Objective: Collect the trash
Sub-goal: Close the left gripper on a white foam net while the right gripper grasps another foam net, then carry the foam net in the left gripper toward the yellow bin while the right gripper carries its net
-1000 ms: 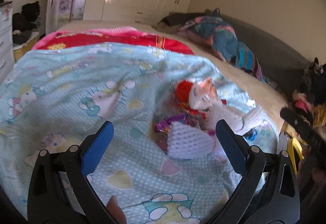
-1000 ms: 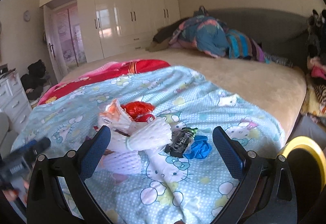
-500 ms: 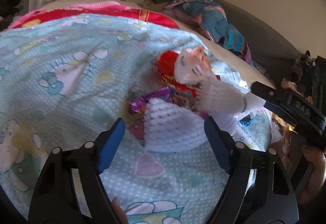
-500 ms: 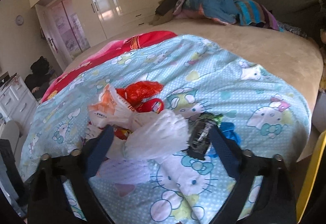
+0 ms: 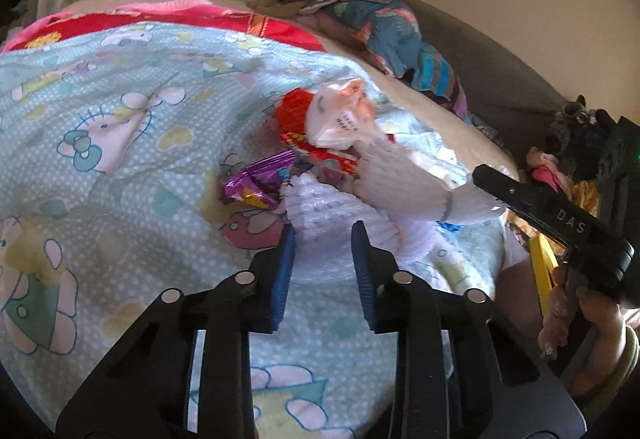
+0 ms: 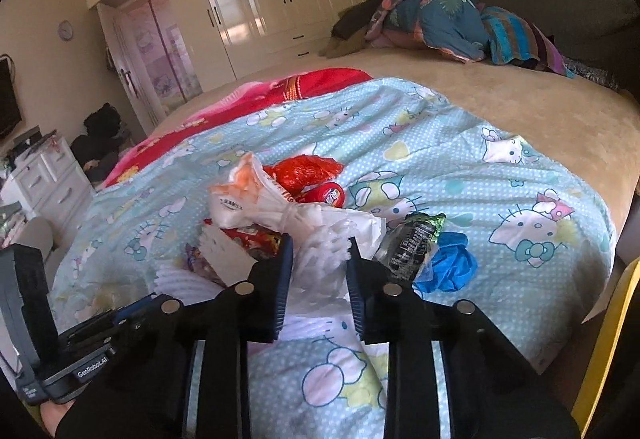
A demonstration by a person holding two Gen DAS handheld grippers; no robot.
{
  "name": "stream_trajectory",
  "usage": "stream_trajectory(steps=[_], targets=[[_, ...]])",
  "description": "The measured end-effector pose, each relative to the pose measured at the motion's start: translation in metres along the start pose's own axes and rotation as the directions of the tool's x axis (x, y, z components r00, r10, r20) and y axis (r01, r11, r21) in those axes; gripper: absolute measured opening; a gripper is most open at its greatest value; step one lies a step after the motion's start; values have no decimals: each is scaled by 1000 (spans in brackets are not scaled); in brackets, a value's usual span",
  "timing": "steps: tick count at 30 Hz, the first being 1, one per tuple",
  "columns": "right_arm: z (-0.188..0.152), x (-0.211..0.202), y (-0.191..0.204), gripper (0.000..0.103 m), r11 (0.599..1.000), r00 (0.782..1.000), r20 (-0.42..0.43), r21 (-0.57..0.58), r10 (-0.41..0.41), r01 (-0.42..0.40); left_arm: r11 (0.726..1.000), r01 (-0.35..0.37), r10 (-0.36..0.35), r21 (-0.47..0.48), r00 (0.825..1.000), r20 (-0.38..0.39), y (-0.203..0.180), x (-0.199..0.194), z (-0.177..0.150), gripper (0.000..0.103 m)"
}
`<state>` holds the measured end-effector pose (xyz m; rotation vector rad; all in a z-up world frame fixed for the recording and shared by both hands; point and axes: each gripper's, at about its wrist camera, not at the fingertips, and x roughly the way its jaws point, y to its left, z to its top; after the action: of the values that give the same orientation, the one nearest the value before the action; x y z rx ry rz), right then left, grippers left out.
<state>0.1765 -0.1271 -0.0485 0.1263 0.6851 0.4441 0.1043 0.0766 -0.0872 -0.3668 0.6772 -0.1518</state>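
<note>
A heap of trash lies on the pale blue cartoon-cat quilt (image 6: 460, 143), which covers the near part of a bed spread in beige (image 6: 520, 107).

In the left wrist view the left gripper (image 5: 323, 235) points down at the heap's near edge, and its jaws have just been closing. A white foam fruit net (image 5: 332, 211) sits between the blue pads (image 5: 285, 259), which stand narrowly apart — whether they press on the foam I cannot tell. At 10 o'clock from the tips lies a purple foil wrapper (image 5: 256, 183), touching the net. At 12 o'clock a white plastic bag with orange print (image 5: 340, 115) leans on a crumpled red bag (image 5: 294, 111).

In the right wrist view the right gripper (image 6: 320, 243) has also just been closing its jaws. A second white foam net (image 6: 324, 259) fills the narrow gap between them, and the foam looks bunched there, so the grip seems made. At 2 o'clock from its tips lies a clear wrapper with black print and a green end (image 6: 412, 239), and just beyond it at 3 o'clock a crumpled blue scrap (image 6: 452, 267). At 12 o'clock a red round packet (image 6: 326, 195) rests against the bags.

At the right edge of the left view a hand (image 5: 588, 323) holds the other gripper's black handle.
</note>
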Motion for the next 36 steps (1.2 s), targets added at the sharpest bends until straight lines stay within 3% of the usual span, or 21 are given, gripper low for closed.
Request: stream_trajectory(steps=[14, 23, 36], targets=[[4, -55, -11, 20, 999, 994, 108, 37, -2, -2, 996, 51, -56, 74, 997, 58, -30, -41, 3, 14], [8, -89, -27, 20, 998, 984, 171, 59, -47, 38, 990, 83, -94, 117, 992, 89, -56, -57, 8, 14], [7, -137, -75, 20, 981, 959, 240, 150, -154, 120, 968, 155, -173, 196, 982, 76, -97, -65, 6, 13]])
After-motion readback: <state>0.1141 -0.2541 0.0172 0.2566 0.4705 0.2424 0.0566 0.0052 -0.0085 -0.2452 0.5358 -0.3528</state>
